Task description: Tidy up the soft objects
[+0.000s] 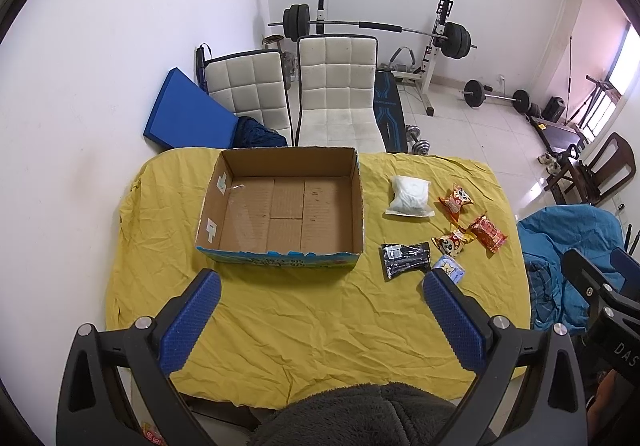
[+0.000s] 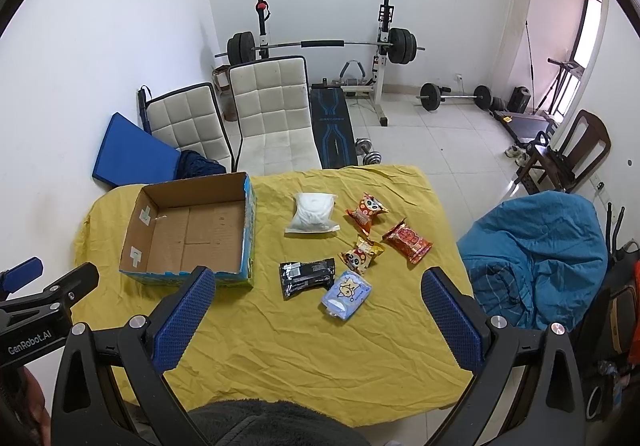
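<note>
A tabletop draped in a wrinkled yellow cloth [image 2: 304, 350] fills the foreground of a white-walled room, with a barbell on its rack [image 2: 320, 44] and two cream quilted chairs [image 2: 272, 114] behind it. An open cardboard box [image 1: 280, 206] with a blue printed outer face sits on the left part of the tabletop, its floor bare brown board with white tape strips on the left inner wall. To the box's right lie six soft packets, all on the cloth and outside the box: a clear bag of white filling [image 2: 313, 214] farthest back; a red-orange snack wrapper [image 2: 407, 240] at the right edge of the group; two orange cartoon-face snack bags, one [image 2: 366, 209] near the white bag and one [image 2: 361, 253] nearer the camera; a black pouch with a white label [image 2: 306, 277], its print too small to read; and a pale blue tissue pack bearing a cartoon drawing [image 2: 346, 293], nearest and touching the black pouch's corner. The left tongs [image 1: 322, 280] hang spread wide above the near cloth, holding nothing, in front of the box. The right tongs [image 2: 318, 276] are likewise spread wide and empty, framing the packets. The left tool's black body, seen from the right wrist, reads "GenRobot.AI" [image 2: 30, 342].
</note>
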Available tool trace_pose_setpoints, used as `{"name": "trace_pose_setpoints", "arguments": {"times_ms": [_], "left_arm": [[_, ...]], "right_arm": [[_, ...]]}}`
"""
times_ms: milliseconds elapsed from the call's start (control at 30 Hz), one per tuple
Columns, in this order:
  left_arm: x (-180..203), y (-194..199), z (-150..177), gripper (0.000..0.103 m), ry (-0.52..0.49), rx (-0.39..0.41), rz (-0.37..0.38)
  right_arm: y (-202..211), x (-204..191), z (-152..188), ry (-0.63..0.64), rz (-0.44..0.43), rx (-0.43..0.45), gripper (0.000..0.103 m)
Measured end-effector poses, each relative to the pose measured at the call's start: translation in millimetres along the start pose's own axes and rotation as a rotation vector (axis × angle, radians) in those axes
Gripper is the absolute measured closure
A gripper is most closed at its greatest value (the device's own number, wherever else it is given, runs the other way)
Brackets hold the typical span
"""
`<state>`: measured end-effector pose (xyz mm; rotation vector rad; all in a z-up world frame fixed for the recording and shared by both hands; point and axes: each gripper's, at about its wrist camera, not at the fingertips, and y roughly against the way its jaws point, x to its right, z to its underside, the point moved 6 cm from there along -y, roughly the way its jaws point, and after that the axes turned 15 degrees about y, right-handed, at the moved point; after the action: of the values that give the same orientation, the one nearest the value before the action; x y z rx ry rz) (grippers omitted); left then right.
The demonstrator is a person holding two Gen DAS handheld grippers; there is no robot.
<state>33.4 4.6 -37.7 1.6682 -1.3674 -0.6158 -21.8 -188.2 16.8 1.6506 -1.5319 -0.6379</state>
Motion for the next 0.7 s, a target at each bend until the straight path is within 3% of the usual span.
{"name": "trace_pose_setpoints", "arguments": {"times_ms": [700], "left_arm": [[4.7,-3.2,5.5,0.000,-0.010,-0.006,-0.014]], "right_arm": [[-6.8,7.3,3.4,-0.016,-0.033,-0.005,0.000]]}}
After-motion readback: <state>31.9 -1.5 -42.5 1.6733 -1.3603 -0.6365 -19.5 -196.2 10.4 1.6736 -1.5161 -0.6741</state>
